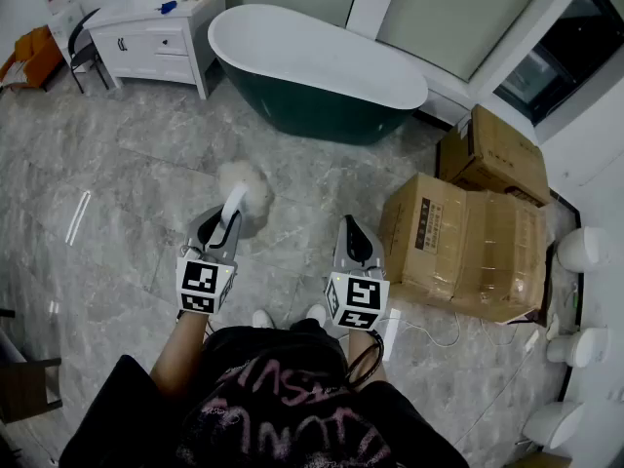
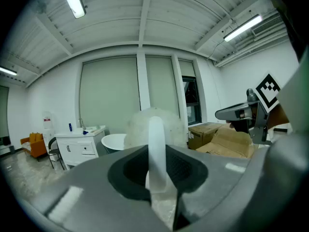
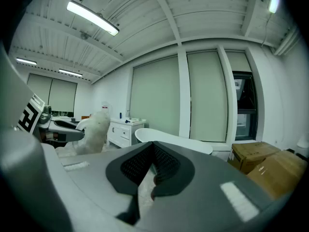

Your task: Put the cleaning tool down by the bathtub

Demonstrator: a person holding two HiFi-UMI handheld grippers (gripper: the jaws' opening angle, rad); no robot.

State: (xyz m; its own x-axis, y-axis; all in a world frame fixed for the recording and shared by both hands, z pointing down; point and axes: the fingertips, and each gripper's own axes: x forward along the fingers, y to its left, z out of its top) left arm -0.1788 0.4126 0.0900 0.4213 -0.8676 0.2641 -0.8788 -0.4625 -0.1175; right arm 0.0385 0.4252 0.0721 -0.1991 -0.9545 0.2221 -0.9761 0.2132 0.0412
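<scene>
Between the clenched jaws of the left gripper (image 1: 229,220) sits the cleaning tool (image 1: 244,189), gripped by its white handle, fluffy head forward above the floor, short of the bathtub (image 1: 312,71). Alongside it, the right gripper (image 1: 353,232) points forward, jaws pressed together on nothing. Cardboard boxes (image 1: 458,237) stand right of the tub and a white cabinet (image 1: 156,39) left of it.
</scene>
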